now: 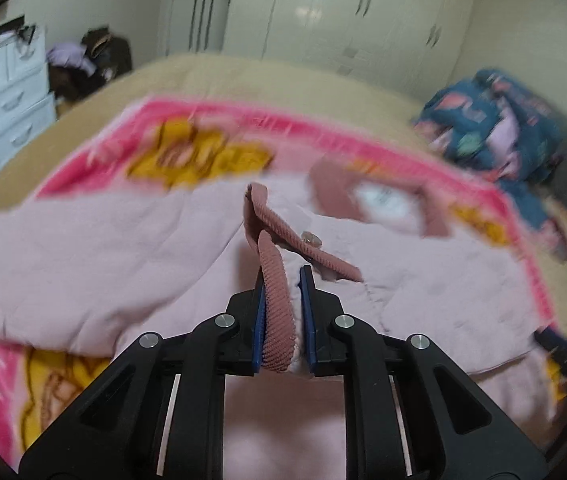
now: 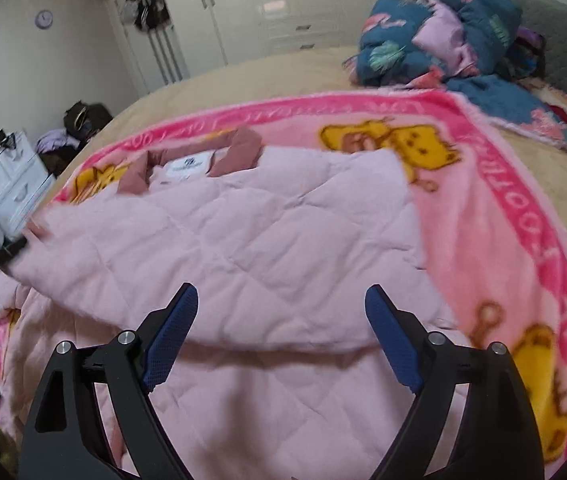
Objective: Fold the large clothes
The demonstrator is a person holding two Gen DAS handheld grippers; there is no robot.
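Left wrist view: the left gripper has its blue-padded jaws pinched narrow on a ribbed dusty-rose cuff of the pink quilted jacket, with a strip of pale lining caught beside the ribbing; a second ribbed band with a round button lies just past the fingertips. The jacket spreads out in front of this gripper across a pink cartoon blanket laid over the tan bed. In the right wrist view the right gripper hovers with its jaws spread wide, nothing between them, just above the jacket's quilted front. The jacket lies flat on the blanket, its dusty-rose collar and a white label at the far end, and one section is folded over the rest. A heap of dark blue patterned bedding sits at the far right of the bed beyond the blanket, a white drawer unit stands to the left of the bed, and white wardrobes line the back wall.
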